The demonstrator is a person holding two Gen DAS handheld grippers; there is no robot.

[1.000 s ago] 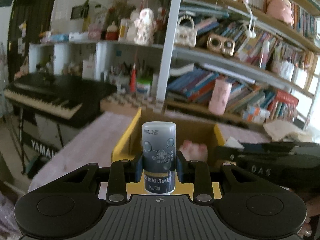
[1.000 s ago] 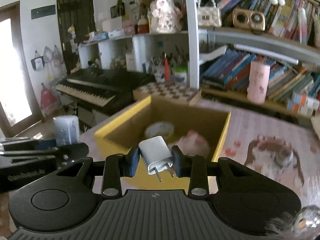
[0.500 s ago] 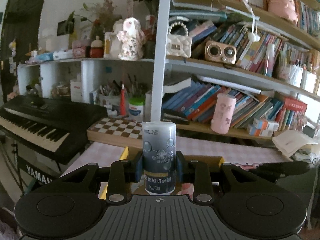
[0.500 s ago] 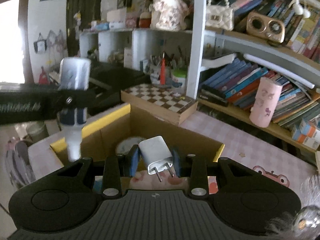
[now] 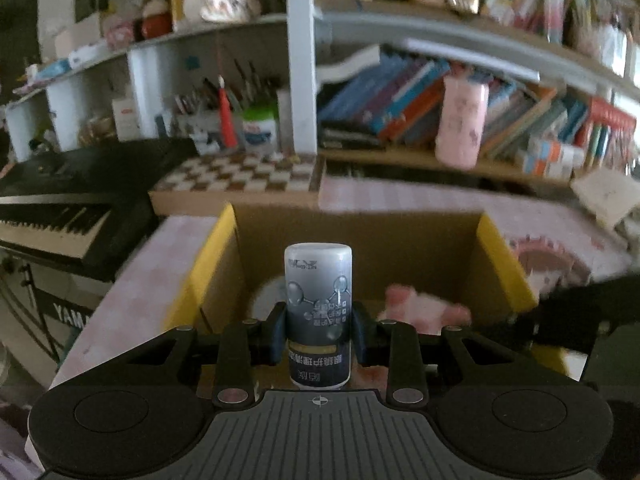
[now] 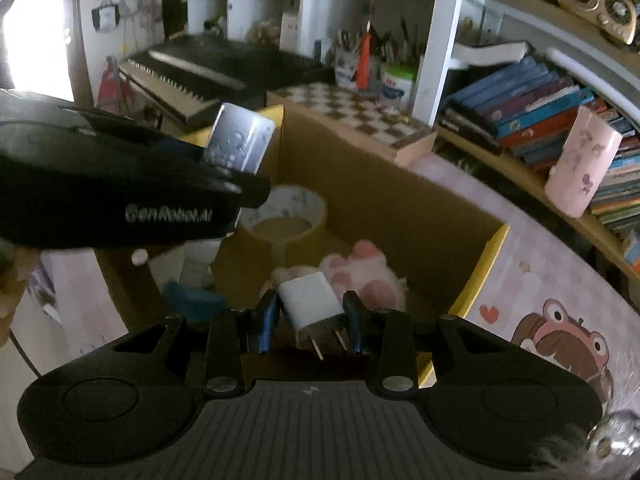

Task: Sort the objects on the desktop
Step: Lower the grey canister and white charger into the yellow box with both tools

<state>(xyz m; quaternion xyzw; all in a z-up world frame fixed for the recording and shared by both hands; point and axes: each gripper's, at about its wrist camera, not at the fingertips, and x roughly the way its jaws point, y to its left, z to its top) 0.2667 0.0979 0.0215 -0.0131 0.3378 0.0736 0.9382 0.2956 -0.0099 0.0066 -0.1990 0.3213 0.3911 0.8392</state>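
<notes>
My left gripper (image 5: 319, 330) is shut on a small grey bottle (image 5: 318, 304) with a rounded cap, held upright over the open cardboard box (image 5: 504, 256) with yellow flaps. In the right wrist view the same bottle (image 6: 240, 142) and the black left gripper body (image 6: 120, 196) hang over the box's left side. My right gripper (image 6: 312, 316) is shut on a white plug charger (image 6: 310, 304), prongs towards the camera, above the box's near part. Inside the box (image 6: 484, 256) lie a roll of tape (image 6: 286, 216), a pink plush toy (image 6: 360, 272) and something blue (image 6: 192, 302).
A chessboard box (image 5: 240, 178) stands behind the cardboard box, a black keyboard piano (image 5: 60, 208) to its left. A pink cup (image 5: 460, 124) stands by bookshelves at the back. The pink table mat (image 6: 540, 280) has a cartoon figure (image 6: 560, 336) on the right.
Both grippers have come lower and closer over the box, which now fills more of each view. The left gripper has swung to face the box squarely. Both grips are unchanged.
</notes>
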